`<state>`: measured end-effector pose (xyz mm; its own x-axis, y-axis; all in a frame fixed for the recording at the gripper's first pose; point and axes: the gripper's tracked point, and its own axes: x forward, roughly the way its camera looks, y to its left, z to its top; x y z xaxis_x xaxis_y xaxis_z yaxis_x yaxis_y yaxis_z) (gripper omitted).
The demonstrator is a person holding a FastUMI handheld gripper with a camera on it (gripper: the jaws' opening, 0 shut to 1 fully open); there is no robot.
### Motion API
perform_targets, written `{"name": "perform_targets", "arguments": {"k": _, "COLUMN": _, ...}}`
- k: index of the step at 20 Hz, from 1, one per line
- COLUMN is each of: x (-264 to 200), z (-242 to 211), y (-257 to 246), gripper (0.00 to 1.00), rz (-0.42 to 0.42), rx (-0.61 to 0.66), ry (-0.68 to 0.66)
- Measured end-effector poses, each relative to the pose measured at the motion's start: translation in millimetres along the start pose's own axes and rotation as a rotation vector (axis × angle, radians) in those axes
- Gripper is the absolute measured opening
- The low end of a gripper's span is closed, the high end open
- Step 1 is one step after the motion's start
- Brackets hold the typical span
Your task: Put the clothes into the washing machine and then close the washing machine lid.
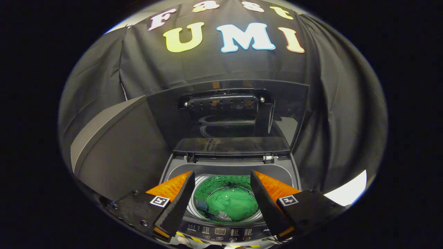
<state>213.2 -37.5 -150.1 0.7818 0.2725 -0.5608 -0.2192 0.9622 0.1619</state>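
Looking down along the tool (221, 200), its two fingers stand wide apart with nothing between them, above the open top of one washer (294, 173). Between the fingers and below them lies the drum's round mouth, its metal rim (199, 180) curving from one finger to the other. Open room shows across the whole mouth, and neither finger touches the rim or the washer's top edge.

Inside the drum sits one green cloth (233, 205), bunched into a rounded heap with soft folds, low in the tub. A small grey-blue piece (202, 204) lies against its side, nearer the left finger; whether it is a second garment cannot be told. The drum wall above the cloth reflects green, with pale specks.

Beyond the fingers one lid (228, 114) stands raised and folded back. It is dark and see-through, with a handle bar (221, 100) across its upper part and two hinges at its lower edge, where it meets the back of the washer. The lid's top edge is well clear of the tool.

Just under the fingertips runs the control panel (221, 232), a dark strip with one small display and rows of buttons.

To the left of the washer stands one large grey box-like block (117, 148), close beside it. Black cloth (332, 114) hangs behind and to the right.
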Motion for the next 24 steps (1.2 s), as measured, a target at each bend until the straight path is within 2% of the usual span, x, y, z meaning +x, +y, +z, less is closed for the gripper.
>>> {"name": "perform_targets", "arguments": {"k": 5, "x": -6.7, "z": 23.0, "y": 2.4, "gripper": 0.98, "rz": -0.016, "rx": -0.016, "ry": -0.060}}
{"name": "perform_targets", "arguments": {"k": 17, "x": -26.4, "z": 137.4, "y": 5.3, "gripper": 0.98, "rz": -0.076, "rx": -0.066, "ry": -0.316}}
{"name": "perform_targets", "arguments": {"k": 24, "x": 0.2, "z": 181.4, "y": 9.9, "gripper": 0.98, "rz": -0.089, "rx": -0.076, "ry": -0.366}}
